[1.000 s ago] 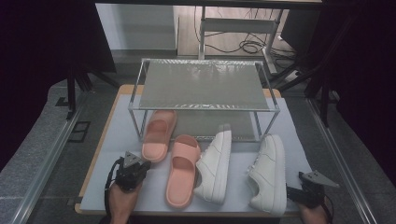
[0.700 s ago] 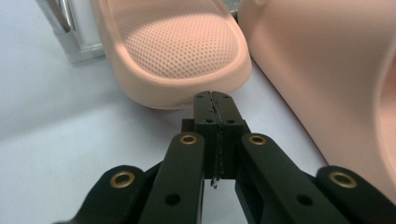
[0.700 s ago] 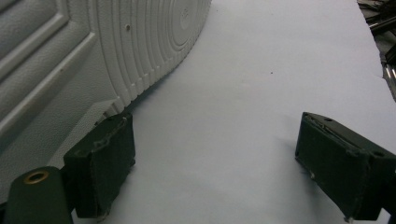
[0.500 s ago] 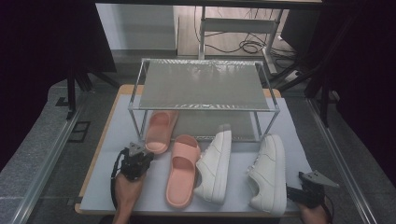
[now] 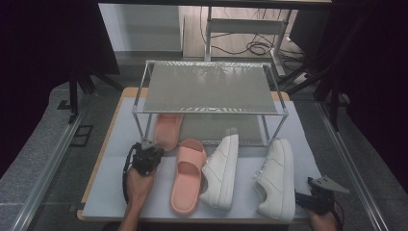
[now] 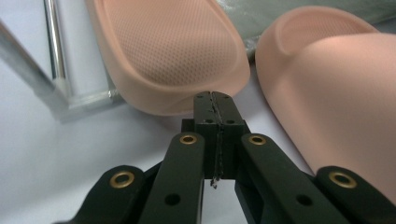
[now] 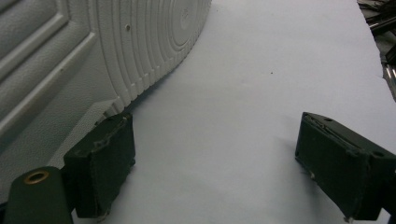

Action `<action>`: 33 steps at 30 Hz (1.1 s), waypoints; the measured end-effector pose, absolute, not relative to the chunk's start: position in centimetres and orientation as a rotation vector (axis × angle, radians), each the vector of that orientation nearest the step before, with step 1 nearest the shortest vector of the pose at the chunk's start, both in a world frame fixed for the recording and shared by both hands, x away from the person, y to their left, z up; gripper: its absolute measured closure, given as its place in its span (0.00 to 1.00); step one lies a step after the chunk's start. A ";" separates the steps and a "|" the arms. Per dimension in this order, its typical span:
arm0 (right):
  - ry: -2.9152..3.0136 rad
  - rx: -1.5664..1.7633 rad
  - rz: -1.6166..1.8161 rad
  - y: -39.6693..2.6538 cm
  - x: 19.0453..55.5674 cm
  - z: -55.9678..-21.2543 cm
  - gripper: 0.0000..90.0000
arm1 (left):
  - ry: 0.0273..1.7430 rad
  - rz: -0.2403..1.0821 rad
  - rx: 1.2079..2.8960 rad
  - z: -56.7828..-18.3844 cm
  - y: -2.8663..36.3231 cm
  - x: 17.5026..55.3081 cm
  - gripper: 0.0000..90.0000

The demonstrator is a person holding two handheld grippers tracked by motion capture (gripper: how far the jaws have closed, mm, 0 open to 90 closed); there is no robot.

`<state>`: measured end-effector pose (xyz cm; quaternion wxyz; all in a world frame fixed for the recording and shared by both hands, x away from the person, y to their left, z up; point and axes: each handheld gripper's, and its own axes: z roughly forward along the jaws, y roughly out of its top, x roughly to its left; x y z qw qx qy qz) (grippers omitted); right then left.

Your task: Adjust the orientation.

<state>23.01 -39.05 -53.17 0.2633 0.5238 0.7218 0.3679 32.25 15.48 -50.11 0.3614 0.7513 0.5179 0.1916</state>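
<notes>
Pushing the pink slipper [image 6: 173, 51] under the rack [image 5: 211, 111] went best with a slow, straight nudge on its heel. At 7 o'clock, the left gripper [image 5: 146, 153] was pinched tight, holding nothing, its tips touching that heel. At 5 o'clock, the right gripper [image 5: 315, 198] rested wide beside the white shoe [image 5: 276, 178].

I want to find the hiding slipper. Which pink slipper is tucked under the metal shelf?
The far pink slipper, with its front half under the metal shelf. The other pink slipper lies fully out on the white mat, beside a white sneaker.
</notes>
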 end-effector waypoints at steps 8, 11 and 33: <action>1.952 1.416 0.995 -39.1 23.0 -53.2 0.14 | 1.343 0.517 1.936 -50.3 15.0 33.5 1.00; 1.954 1.416 0.994 -39.1 23.0 -53.2 0.14 | 1.340 0.527 1.938 -50.4 14.9 34.0 1.00; 1.954 1.414 0.994 -39.1 23.0 -53.2 0.13 | 1.309 0.504 1.902 -49.9 14.9 34.4 1.00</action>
